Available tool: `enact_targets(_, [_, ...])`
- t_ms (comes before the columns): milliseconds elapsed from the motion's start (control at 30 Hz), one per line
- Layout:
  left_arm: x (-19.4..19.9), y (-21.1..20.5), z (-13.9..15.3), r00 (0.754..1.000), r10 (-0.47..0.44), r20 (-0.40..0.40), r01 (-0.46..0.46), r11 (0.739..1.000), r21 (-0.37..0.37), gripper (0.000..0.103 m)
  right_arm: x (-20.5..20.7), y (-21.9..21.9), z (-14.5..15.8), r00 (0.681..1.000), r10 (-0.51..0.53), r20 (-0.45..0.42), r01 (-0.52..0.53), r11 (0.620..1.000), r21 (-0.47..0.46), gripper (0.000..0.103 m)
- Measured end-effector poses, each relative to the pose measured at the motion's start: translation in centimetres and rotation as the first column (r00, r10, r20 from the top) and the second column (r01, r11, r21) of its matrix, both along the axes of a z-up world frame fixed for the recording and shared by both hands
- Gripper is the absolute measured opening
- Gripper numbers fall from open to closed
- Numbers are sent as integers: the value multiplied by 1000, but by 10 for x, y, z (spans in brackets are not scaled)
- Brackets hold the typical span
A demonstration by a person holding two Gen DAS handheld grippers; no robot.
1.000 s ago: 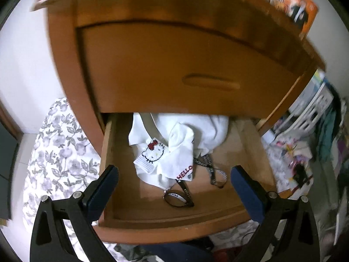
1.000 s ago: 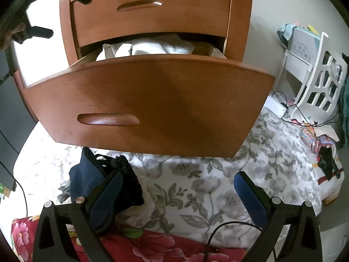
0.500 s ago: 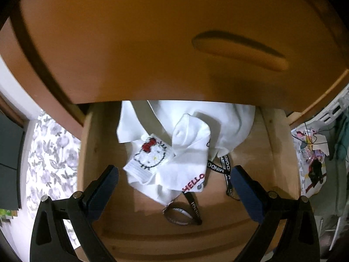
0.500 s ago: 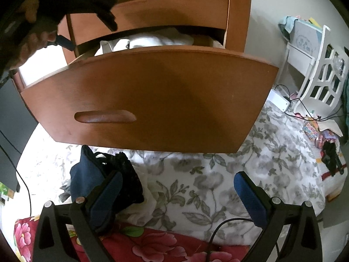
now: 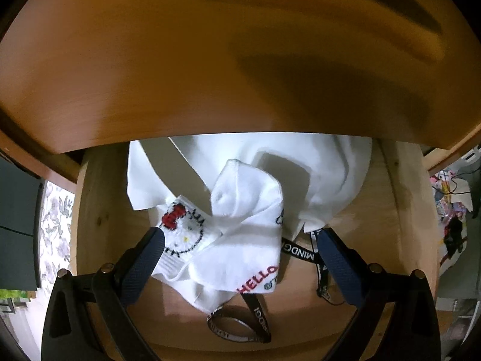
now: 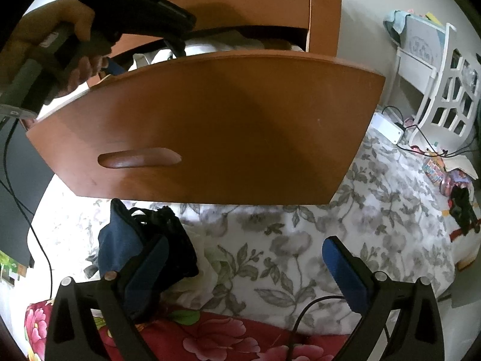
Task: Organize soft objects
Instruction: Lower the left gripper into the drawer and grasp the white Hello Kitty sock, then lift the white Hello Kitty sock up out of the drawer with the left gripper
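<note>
Inside wooden drawer (image 5: 99,210), white socks (image 5: 246,210); floral bedsheet (image 6: 300,240)

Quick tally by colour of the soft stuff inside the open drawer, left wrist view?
White socks with red print: 2, one with a bow face, one reading HELLO
Plain white cloth: 1
Black lanyard: 1, though the loops could be separate straps
Total: 4
</note>
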State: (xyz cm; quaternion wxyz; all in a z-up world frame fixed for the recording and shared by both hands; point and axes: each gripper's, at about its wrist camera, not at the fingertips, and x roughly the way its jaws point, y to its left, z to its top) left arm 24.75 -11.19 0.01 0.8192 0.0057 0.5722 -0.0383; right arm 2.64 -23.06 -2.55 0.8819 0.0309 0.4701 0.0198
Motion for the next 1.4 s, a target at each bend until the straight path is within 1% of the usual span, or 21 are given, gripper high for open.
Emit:
enact_targets(267, [16, -1, -4, 1000, 31, -8, -31, 1000, 7, 96, 1, -2, -2, 1000, -7, -13, 7, 1000, 16, 103])
enact_targets(367, [20, 5, -7, 998, 52, -25, -52, 999, 5, 88, 1, -3, -2, 1000, -10, -12, 11, 1000, 19, 103])
enact_targets(433, [23, 7, -8, 997, 63, -34, -63, 998, 2, 80, 2, -3, -2, 1000, -11, -14, 11, 1000, 20, 103])
enact_targets(467, [23, 8, -8, 997, 66, -37, -66, 998, 0, 78, 2, -3, -2, 1000, -11, -13, 11, 1000, 19, 103])
enact_targets(533, [25, 10, -8, 997, 68, -45, -68, 998, 0, 66, 2, -3, -2, 1000, -11, -14, 11, 1000, 20, 103])
enact_targets(567, [27, 11, -8, 996, 70, -51, -70, 998, -5, 64, 3, -3, -2, 1000, -11, -14, 11, 1000, 20, 103])
enact_targets(633, [28, 14, -8, 996, 73, -57, -73, 997, -9, 54, 2, -2, -2, 1000, -11, -14, 12, 1000, 19, 103])
enact_targets(700, [30, 17, -8, 995, 79, -60, -79, 997, -7, 50, 3, -3, -2, 1000, -11, -13, 11, 1000, 19, 103])
enact_targets(767, [30, 21, -7, 994, 92, -66, -93, 996, -16, 43, 3, -2, -2, 1000, -12, -14, 12, 1000, 19, 103])
enact_targets(833, [31, 24, -7, 993, 92, -74, -94, 995, -30, 32, 2, -3, -2, 1000, -11, -14, 11, 1000, 19, 103])
enact_targets(1033, [30, 27, -5, 993, 79, -88, -86, 993, -80, 16, 3, -3, -2, 1000, -12, -13, 12, 1000, 16, 103])
enact_targets(1167, [27, 32, -1, 994, 73, -80, -82, 991, -110, 12, 2, -4, -2, 1000, -18, -12, 18, 1000, 16, 103])
enact_targets(1200, [16, 39, 0, 994, 78, -75, -87, 988, -124, 12, 2, -4, -2, 1000, -19, -13, 19, 1000, 16, 103])
enact_targets(1267, [10, 43, 2, 995, 80, -66, -89, 986, -143, 9, 2, -4, -2, 1000, -20, -13, 20, 1000, 14, 103])
enact_targets(1333, [2, 48, 4, 995, 81, -49, -88, 983, -162, 8, 2, -3, -1, 1000, -20, -11, 20, 1000, 10, 103])
enact_targets(1400, [-15, 54, 11, 996, 84, -27, -87, 979, -182, 8, 2, -3, -1, 1000, -20, -10, 20, 1000, 7, 103])
